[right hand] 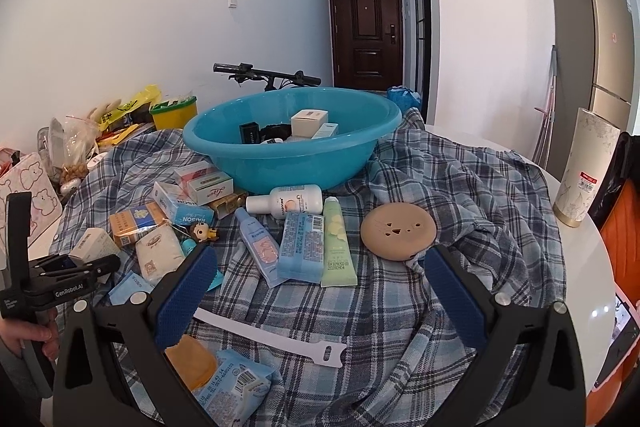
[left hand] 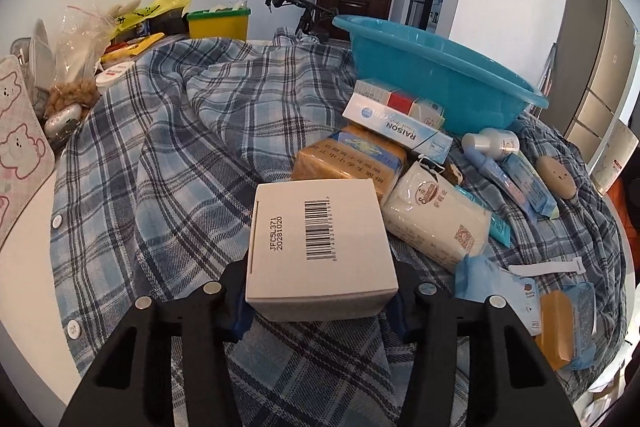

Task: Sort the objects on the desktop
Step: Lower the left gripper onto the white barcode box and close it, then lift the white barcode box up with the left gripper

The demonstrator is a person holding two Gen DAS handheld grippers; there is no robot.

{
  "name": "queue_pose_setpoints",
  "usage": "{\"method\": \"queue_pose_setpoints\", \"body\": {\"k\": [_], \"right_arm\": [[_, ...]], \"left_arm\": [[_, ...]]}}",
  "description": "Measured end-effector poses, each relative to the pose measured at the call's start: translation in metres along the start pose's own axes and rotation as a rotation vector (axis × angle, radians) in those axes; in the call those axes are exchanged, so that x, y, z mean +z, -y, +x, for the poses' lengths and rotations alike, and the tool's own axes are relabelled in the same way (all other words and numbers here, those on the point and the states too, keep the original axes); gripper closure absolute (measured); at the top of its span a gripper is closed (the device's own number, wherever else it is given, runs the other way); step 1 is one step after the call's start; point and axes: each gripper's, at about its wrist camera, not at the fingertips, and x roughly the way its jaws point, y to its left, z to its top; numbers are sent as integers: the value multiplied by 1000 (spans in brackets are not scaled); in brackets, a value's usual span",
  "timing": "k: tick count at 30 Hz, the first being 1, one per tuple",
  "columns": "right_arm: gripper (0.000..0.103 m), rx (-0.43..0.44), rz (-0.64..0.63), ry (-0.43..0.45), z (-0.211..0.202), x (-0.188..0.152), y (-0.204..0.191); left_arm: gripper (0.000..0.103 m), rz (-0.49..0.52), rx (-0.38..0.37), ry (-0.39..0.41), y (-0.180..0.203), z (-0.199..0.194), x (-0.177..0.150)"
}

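Note:
My left gripper (left hand: 320, 291) is shut on a white barcoded box (left hand: 320, 247), held above the plaid cloth (left hand: 160, 147); the box also shows in the right wrist view (right hand: 94, 247) at the far left. The teal basin (right hand: 292, 147) stands at the back and holds several small boxes. My right gripper (right hand: 316, 279) is open and empty, low over the cloth. Just ahead of it lie a tan round case (right hand: 398, 231), a green tube (right hand: 336, 243), a blue packet (right hand: 302, 247) and a white bottle (right hand: 288, 203). A white strap (right hand: 272, 337) lies between its fingers.
Soap boxes, a RAISON box (left hand: 400, 129) and a white bar pack (left hand: 436, 219) are piled left of the basin. A yellow bin (left hand: 218, 23) and bags crowd the far left. A tall patterned cylinder (right hand: 582, 171) stands on the right table edge. A bicycle handlebar is behind the basin.

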Motion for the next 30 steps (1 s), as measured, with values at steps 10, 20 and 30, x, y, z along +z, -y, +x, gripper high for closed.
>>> {"method": "queue_pose_setpoints", "body": {"k": [10,20,30], "right_arm": [[0,-5,4,-2,0,0,2],[0,7,-9,-26,7,4,-4],[5,42,-39,-33,17,25,-16]], "left_arm": [[50,52,9,118,16,-42,16],[50,90,-25,171,34,-49,36],[50,165,-159,194,94,-42,53]]}}
